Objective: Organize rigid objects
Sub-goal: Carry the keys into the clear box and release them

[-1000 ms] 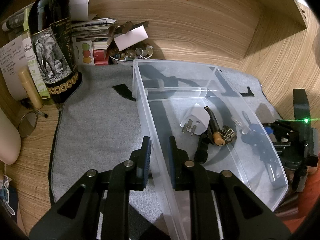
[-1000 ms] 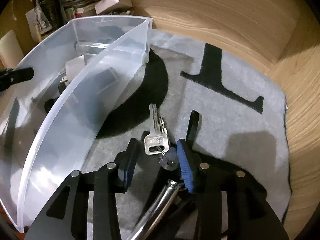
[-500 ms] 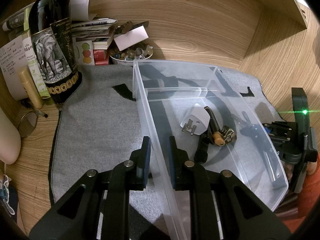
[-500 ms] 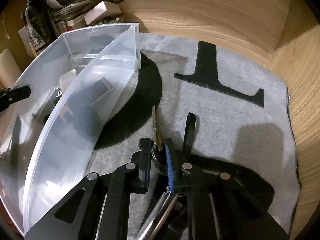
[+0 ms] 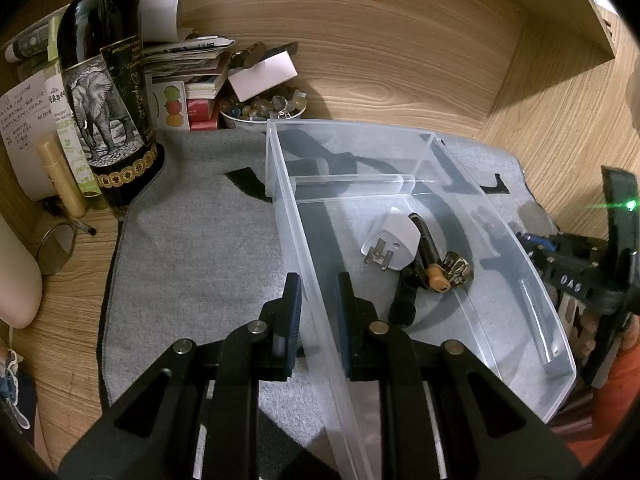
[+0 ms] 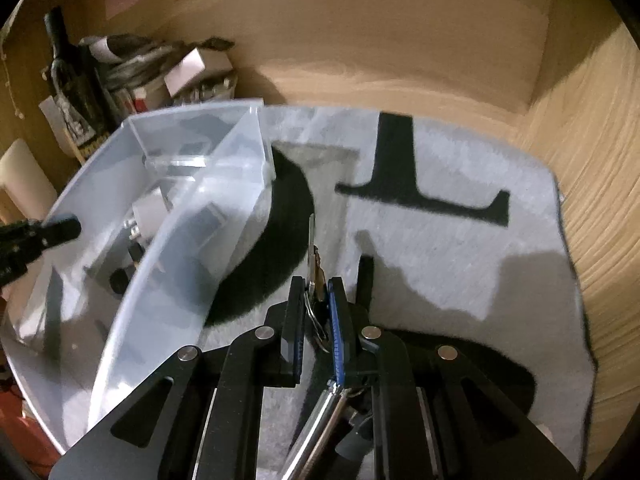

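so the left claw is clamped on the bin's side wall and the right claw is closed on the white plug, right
Not quite. The right claw is closed on the keys, not the white plug, which lies inside the clear bin; the right wrist view shows it. The left claw does clamp the bin's side wall.

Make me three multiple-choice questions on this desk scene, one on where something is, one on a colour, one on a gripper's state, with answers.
1. Where does the white plug adapter lie?
A. inside the clear bin
B. on the grey mat outside the bin
C. beside the wine bottle

2. What colour are the shapes printed on the grey mat?
A. red
B. black
C. yellow

3. What is the right gripper doing?
A. open over the bin
B. shut on nothing
C. shut on the keys

Answers: 1 A, it rests on the bin's floor; 2 B, black shapes on the grey; 3 C, the keys stick out between its closed fingers.
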Demonstrator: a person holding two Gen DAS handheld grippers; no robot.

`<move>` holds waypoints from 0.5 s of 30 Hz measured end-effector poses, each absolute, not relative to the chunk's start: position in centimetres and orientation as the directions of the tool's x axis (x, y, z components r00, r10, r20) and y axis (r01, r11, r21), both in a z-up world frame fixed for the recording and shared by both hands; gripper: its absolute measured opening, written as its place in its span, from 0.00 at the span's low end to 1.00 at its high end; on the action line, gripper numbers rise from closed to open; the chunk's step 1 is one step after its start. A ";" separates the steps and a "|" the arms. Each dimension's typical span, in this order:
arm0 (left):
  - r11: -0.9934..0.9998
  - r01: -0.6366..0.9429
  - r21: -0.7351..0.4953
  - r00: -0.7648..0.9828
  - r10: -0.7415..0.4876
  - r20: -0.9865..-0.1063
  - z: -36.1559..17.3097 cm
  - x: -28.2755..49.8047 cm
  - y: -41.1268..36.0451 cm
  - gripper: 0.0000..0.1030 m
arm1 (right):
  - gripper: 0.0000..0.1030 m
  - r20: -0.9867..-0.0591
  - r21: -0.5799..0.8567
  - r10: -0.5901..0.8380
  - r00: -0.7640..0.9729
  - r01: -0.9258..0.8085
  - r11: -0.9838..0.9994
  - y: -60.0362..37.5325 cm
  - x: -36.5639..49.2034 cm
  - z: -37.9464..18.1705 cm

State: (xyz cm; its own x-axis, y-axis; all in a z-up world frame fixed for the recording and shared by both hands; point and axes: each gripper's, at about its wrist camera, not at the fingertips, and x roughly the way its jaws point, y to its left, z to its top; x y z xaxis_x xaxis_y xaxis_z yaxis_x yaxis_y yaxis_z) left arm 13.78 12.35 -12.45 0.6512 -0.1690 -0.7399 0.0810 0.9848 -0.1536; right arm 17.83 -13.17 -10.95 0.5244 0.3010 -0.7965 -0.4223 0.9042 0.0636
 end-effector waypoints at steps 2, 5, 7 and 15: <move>0.985 0.081 -0.153 0.651 -0.168 -0.740 -12.5 13.8 12.3 0.15 | 0.10 -0.777 0.057 0.306 0.550 -0.423 0.905 -13.4 17.6 -9.9; 0.985 0.081 -0.154 0.651 -0.169 -0.740 -12.5 13.8 12.3 0.15 | 0.10 -0.745 0.049 0.319 0.586 -0.429 0.902 -13.1 17.3 -8.0; 0.985 0.081 -0.153 0.651 -0.169 -0.740 -12.5 13.8 12.3 0.15 | 0.10 -0.727 0.045 0.329 0.603 -0.436 0.899 -12.8 17.1 -7.2; 0.985 0.081 -0.152 0.651 -0.168 -0.740 -12.4 13.8 12.3 0.15 | 0.10 -0.675 0.044 0.417 0.609 -0.531 0.846 -9.6 16.4 -5.1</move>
